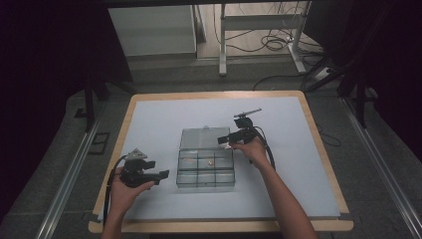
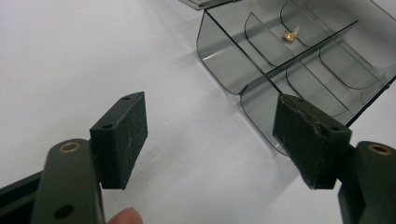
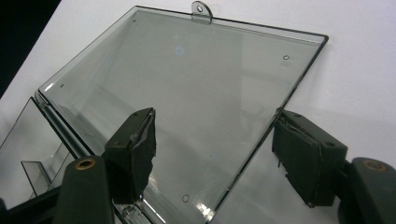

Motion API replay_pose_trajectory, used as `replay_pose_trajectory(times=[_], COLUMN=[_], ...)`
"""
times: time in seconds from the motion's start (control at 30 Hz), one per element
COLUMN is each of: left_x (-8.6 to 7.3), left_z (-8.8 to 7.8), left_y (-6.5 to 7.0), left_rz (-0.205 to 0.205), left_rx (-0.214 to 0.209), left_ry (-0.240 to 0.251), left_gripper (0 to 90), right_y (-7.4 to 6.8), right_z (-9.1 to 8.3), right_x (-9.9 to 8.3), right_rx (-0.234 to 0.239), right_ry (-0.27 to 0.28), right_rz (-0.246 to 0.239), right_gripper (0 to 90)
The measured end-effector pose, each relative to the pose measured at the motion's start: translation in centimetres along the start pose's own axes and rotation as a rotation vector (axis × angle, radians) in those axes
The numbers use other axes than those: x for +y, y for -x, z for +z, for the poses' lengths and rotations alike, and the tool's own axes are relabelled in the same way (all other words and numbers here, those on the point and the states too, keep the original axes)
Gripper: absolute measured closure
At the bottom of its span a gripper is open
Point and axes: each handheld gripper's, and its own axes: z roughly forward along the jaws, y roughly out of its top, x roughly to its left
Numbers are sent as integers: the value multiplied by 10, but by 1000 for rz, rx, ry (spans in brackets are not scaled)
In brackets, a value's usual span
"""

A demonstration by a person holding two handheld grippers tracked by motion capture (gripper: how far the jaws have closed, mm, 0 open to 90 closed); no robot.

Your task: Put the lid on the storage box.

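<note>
Right tool (image 3: 212, 154) open, straddling box lid (image 3: 187, 84) edge

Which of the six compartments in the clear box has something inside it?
Only the middle compartment of the far row in the clear box holds something: a small gold piece, also visible in the left gripper view. The other five look empty.

— How do your hands sit?
— Your left black two-jaw gripper (image 1: 161, 175) rests low, jaws wide apart, nothing between them. Your right black two-jaw gripper (image 1: 223, 140) is stretched forward, arm extended, jaws parted.
</note>
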Motion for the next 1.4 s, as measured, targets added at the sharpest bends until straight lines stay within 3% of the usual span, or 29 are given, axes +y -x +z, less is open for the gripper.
replay_pose_trajectory(times=[0.7, 0.93, 1.4], left_x=[0, 0, 1], left_z=[0, -3, 0], left_y=[1, 0, 1], left_rz=[4, -8, -1], left_rx=[15, 33, 22], left_ry=[17, 49, 32], left_gripper=[269, 276, 274], right_y=[-1, -2, -4], right_z=[-3, -4, -9], right_x=[-3, -4, -4], right_rx=[16, 19, 29], right_ry=[41, 55, 78], right_rz=[-3, -3, -14], right_gripper=[364, 388, 446])
